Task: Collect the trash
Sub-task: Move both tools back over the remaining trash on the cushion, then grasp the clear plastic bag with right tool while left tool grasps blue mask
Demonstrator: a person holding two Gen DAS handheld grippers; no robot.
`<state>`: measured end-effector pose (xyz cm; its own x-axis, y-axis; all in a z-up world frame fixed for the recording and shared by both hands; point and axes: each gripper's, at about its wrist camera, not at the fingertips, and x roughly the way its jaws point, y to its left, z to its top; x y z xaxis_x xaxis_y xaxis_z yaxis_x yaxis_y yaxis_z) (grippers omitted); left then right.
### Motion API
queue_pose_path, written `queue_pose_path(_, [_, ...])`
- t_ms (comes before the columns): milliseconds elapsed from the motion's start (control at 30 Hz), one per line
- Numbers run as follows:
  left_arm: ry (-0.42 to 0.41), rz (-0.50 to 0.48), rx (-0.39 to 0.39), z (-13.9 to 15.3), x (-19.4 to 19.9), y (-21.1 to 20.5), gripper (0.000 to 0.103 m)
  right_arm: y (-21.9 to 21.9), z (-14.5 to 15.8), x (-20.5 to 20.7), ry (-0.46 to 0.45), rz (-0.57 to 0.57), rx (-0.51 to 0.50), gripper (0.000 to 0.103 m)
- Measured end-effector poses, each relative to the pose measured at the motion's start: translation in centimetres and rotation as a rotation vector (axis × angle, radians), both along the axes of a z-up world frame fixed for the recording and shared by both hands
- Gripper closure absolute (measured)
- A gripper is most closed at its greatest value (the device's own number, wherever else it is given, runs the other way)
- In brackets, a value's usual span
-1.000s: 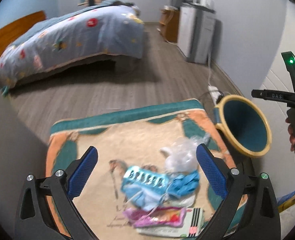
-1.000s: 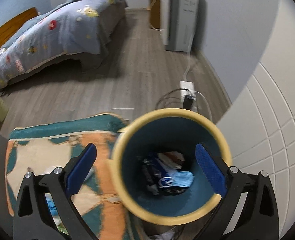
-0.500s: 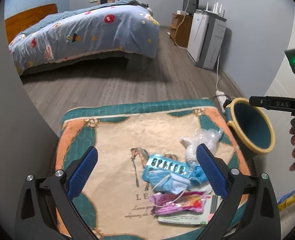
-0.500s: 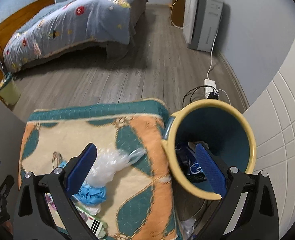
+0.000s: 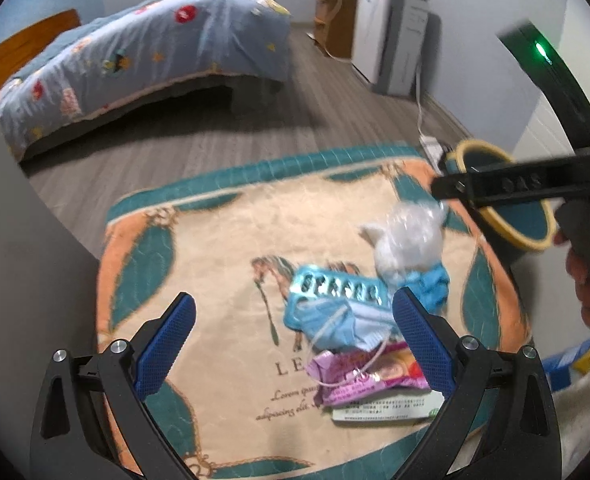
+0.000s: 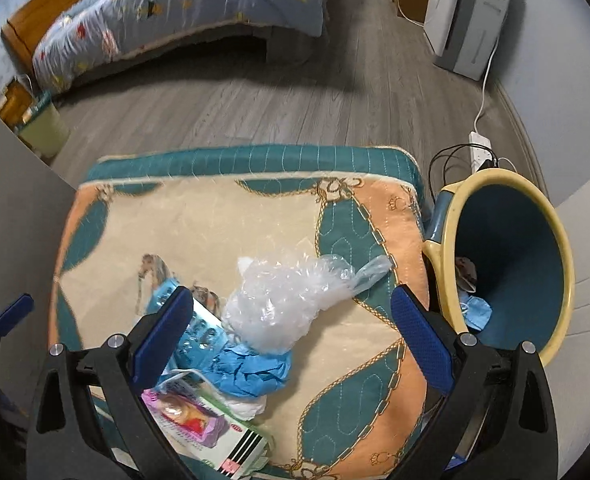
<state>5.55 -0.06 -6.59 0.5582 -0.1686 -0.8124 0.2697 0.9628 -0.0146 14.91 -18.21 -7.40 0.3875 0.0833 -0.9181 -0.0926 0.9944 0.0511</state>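
Observation:
A pile of trash lies on a patterned cushioned surface [image 5: 215, 248]: a clear plastic bag [image 6: 283, 300], a crumpled blue glove [image 6: 247, 368], a blue blister pack [image 5: 335, 290], a blue face mask [image 5: 343, 326], a pink wrapper [image 5: 367, 380] and a white paper box [image 6: 231, 444]. A teal bin with a yellow rim [image 6: 511, 264] stands right of the surface, with trash inside. My left gripper [image 5: 291, 344] is open above the pile's left side. My right gripper [image 6: 291, 344] is open above the bag and glove. The right gripper's body also shows in the left wrist view [image 5: 555, 184].
A bed with a blue quilt [image 5: 143, 52] stands across the wooden floor. A white cabinet [image 6: 471, 16] is at the far right wall, with a power strip and cables [image 6: 479, 152] behind the bin. A small green bin [image 6: 43, 128] is far left.
Both grippers have pulled back and shifted left from the bin toward the trash pile. The right gripper was over the bin a second ago and is now over the plastic bag. Both stayed open.

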Motion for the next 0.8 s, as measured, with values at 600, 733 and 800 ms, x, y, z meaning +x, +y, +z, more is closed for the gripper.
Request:
queue_pose_path(600, [0.16, -0.083, 0.074, -6.1, 1.7, -3.8, 0.005, 0.7, -5.8, 1.6, 0.126, 0.007, 0.035, 0.006])
queue_pose_path(733, [0.162, -0.076, 0.077, -6.4, 2.3, -3.4, 0.008, 1.2, -7.1, 2.0, 0.164, 0.008, 0.039, 0.023])
queue_pose_path(800, [0.175, -0.068, 0.04, -6.4, 2.6, -3.0, 0.015, 1.2, -7.4, 2.1, 0.183, 0.003, 0.053, 0.034])
